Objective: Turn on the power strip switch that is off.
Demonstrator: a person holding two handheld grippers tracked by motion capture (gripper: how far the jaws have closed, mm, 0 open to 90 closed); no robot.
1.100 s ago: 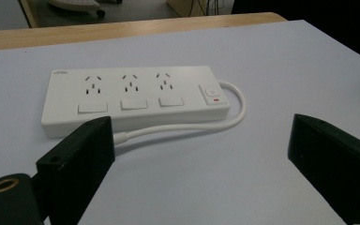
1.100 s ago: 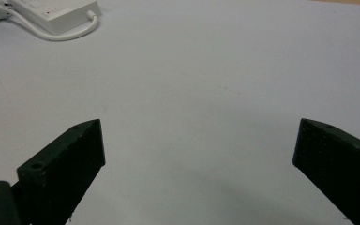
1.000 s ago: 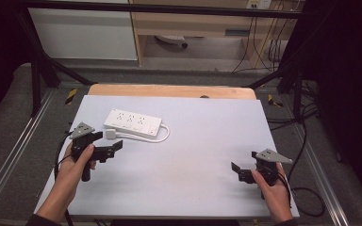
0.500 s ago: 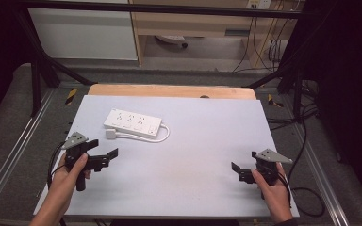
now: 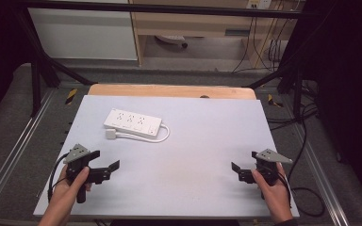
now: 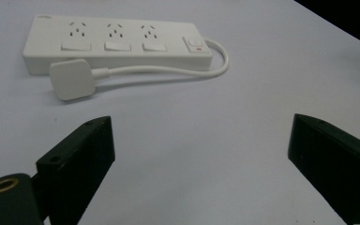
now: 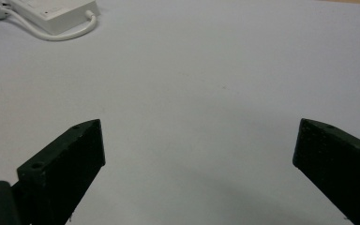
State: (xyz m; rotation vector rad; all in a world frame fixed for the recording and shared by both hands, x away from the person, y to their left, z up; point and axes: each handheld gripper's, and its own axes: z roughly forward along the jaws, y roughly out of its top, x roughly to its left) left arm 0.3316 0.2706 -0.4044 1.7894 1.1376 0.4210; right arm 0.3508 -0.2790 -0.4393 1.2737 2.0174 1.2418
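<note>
The left gripper (image 5: 104, 170) is held low near the front left corner of the table, its jaws spread wide with nothing between them. The right gripper (image 5: 238, 171) rests near the front right corner, jaws also wide apart, pointing inward.

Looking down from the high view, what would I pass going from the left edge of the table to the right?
Left gripper → plug → white power strip → looped cable → right gripper, all on the pale tabletop.
</note>
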